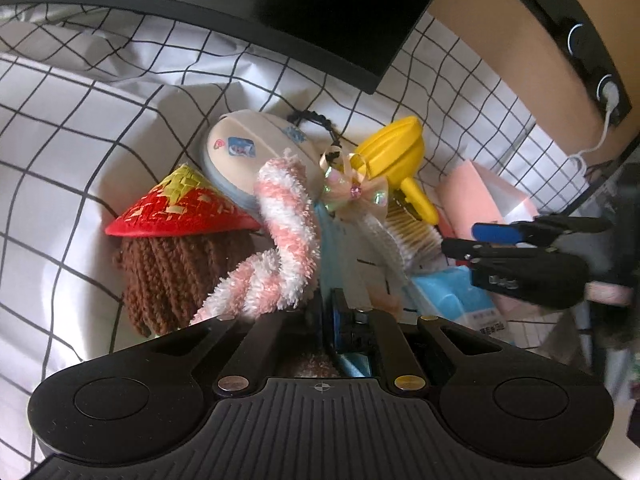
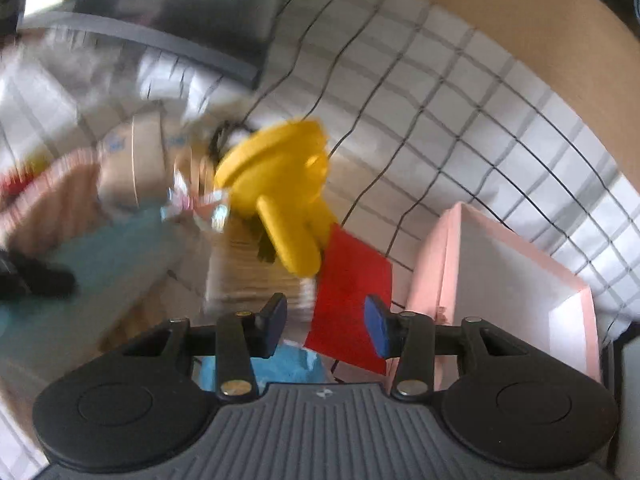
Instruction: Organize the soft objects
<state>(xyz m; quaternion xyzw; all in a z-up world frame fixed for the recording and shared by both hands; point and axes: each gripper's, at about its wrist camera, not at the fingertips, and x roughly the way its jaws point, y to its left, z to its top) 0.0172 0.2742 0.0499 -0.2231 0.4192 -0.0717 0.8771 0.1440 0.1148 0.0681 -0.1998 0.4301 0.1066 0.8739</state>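
**Left gripper pinches a fuzzy striped sock over the pile; right gripper hovers spread above a red card**

The left gripper (image 1: 320, 312) has its jaws pressed together on a pink-and-white fuzzy sock (image 1: 286, 236), which loops up from the fingers and curls over the heap of things on the white grid-pattern cloth (image 1: 80, 128). Just left of the sock lies a doll's head with brown yarn braids (image 1: 168, 276) under a red and yellow woven conical hat (image 1: 182, 210). Behind the sock sits a cream oval pouch (image 1: 244, 144) with small printed patches, a black cord (image 1: 316, 120) showing at its far edge. An iridescent ribbon bow (image 1: 354, 190) lies against the sock's right side, touching a yellow plastic funnel-shaped toy (image 1: 394, 152) whose handle points down to the right. Below the toy is a pack of cotton swabs (image 1: 412, 236), and a light blue packet (image 1: 452, 300) lies nearer the camera. A dark monitor (image 1: 320, 12) stands at the back of the cloth.

In the left wrist view the right gripper (image 1: 480, 240) enters from the right, held by a hand in a black glove (image 1: 552, 280); its blue-padded fingers stand apart. The right wrist view, heavily blurred, shows those fingers (image 2: 376, 330) spread with nothing pressed between them, above a red card (image 2: 352, 292) that lies just under the yellow toy's handle. A pink box (image 2: 500, 280) stands to the right of the card.
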